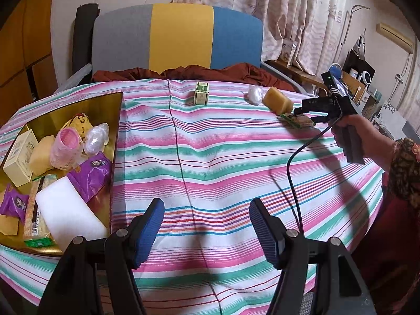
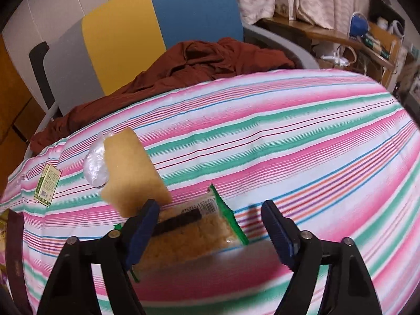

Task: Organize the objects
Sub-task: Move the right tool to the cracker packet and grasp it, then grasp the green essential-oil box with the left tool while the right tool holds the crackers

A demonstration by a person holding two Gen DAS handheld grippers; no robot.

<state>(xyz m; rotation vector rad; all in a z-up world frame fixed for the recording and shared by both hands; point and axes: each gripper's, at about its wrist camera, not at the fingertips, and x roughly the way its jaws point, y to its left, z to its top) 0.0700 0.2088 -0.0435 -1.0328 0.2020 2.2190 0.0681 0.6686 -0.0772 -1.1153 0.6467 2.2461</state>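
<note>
A striped cloth (image 1: 210,157) is covering the table. At 9 o'clock in the left wrist view a gold tray (image 1: 116,120) is sitting, holding a cream box (image 1: 19,157), a pink basket (image 1: 65,148), purple packets (image 1: 92,176), a white block (image 1: 65,210) and other snacks. Toward 12 o'clock a small green box (image 1: 201,93) is standing upright, with a chair (image 1: 178,34) and red cloth (image 1: 183,73) lying behind the table edge.

At 2 o'clock a clear wrap (image 1: 254,94) and a yellow sponge (image 1: 277,101) are lying just beside each other. The snack bar (image 2: 194,225), in a green-edged wrapper, is lying flat right next to the sponge.

In the right wrist view the sponge is crowding the left finger from 11 o'clock, so it is standing partly in the way. The right gripper (image 2: 210,231) is hovering low with its tongs spread either side of the bar; whether they are touching it, I cannot tell. The right hand (image 1: 359,136) is reaching in from 3 o'clock, gripping the handle.

The left gripper (image 1: 207,231) is hanging over bare cloth at 6 o'clock, tongs spread wide, holding nothing.
</note>
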